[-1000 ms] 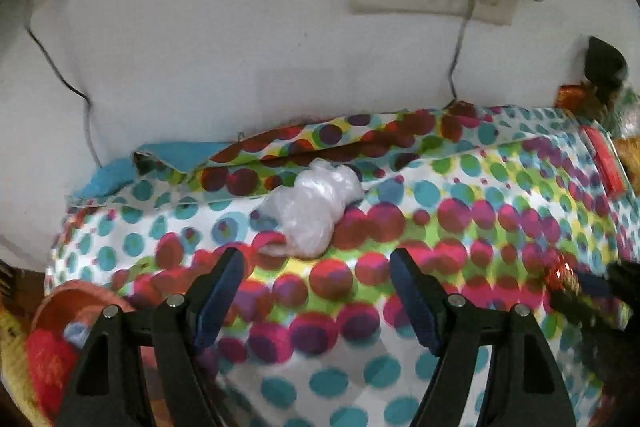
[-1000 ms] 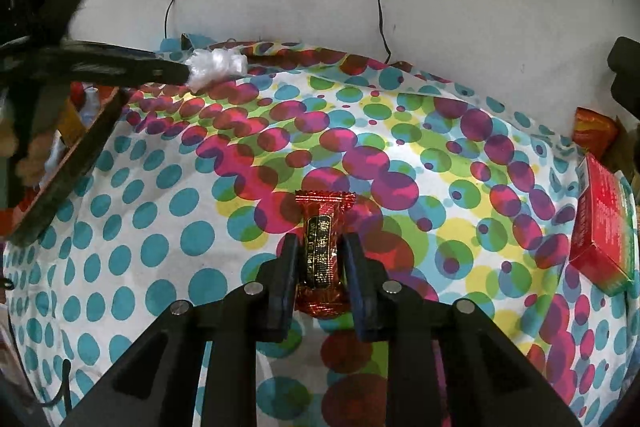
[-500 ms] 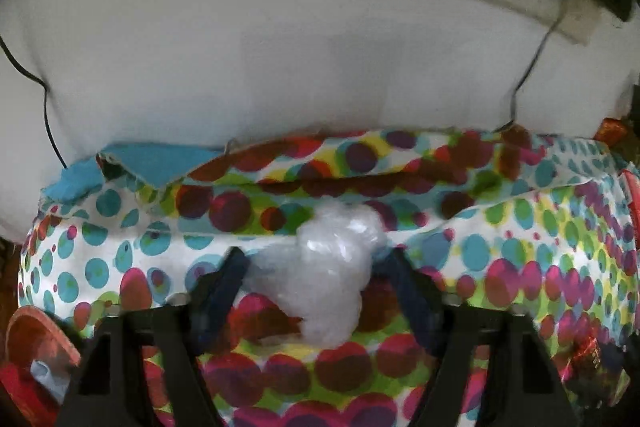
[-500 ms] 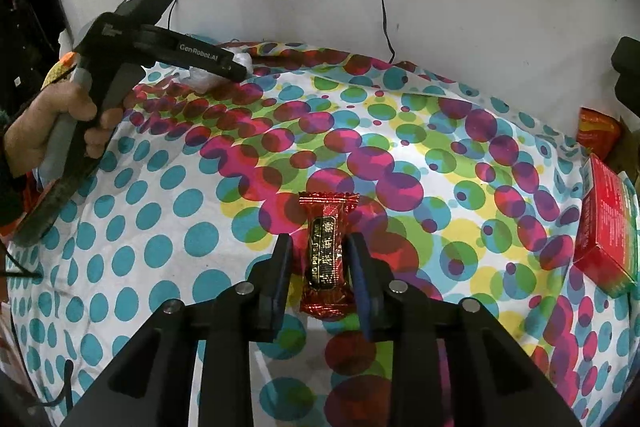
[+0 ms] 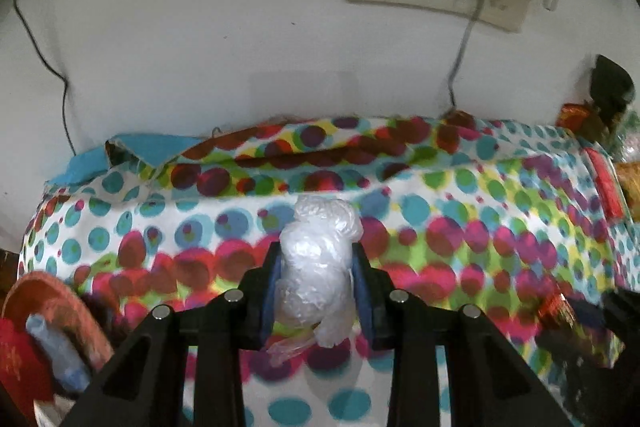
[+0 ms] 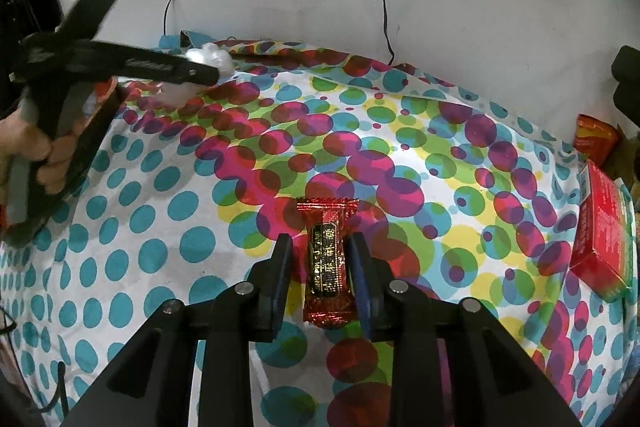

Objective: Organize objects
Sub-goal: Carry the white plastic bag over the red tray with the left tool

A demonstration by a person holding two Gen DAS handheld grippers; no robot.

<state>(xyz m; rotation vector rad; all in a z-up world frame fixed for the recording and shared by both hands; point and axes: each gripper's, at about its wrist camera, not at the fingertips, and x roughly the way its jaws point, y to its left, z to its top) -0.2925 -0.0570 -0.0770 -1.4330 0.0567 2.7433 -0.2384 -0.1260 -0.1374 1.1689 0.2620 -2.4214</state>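
Plastic wad (image 5: 318, 267), a crumpled clear film bundle, sits squeezed between the left gripper (image 5: 316, 265) pads; jaws have just been closing and now press both its sides, so it's held, low on the dotted cloth (image 5: 460, 227) near the cloth's far edge by the wall. Looks v. light, soft, springy; it deforms under the pads, so grip mid-bundle is right; a loose tail hangs out the near end below the jaws and could snag or unravel. Slippery film, so firm squeeze prob. needed; nothing fragile here.

Right gripper (image 6: 322, 267) stands narrow around the red candy bar (image 6: 326, 263), which lies lengthwise between its fingers on the cloth; pads are close to the wrapper's sides, but a thin gap shows each side, so it isn't clamped yet. Candy bar seems small, light, fairly stiff inside a crinkly foil wrapper; take it across the middle, not the frilled ends. Red box (image 6: 604, 239) lies well off to the right.
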